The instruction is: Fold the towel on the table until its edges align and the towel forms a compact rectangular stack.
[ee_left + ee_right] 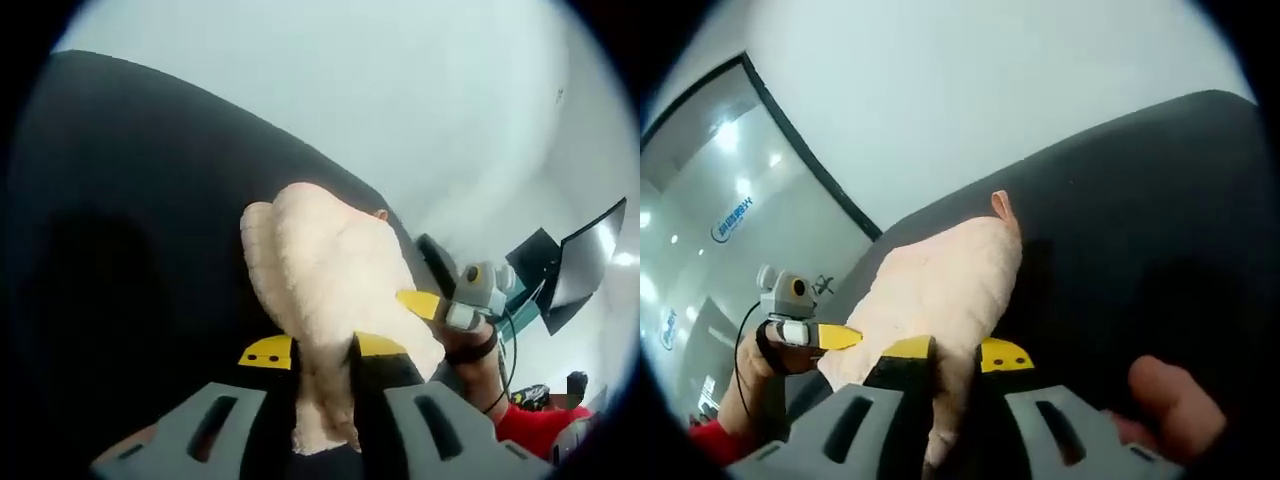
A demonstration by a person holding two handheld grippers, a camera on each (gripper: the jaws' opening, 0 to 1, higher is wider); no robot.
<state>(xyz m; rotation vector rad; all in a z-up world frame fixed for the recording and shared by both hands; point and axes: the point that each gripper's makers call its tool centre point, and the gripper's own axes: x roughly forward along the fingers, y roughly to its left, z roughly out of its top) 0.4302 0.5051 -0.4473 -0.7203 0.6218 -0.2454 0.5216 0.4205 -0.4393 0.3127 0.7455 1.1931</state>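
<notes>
Both grippers clamp the cream towel (325,290) over the dark table (120,250), the left gripper (322,352) and right gripper (955,352) each pinching a near edge, the cloth's long axis running straight ahead from the jaws toward its far tab.
</notes>
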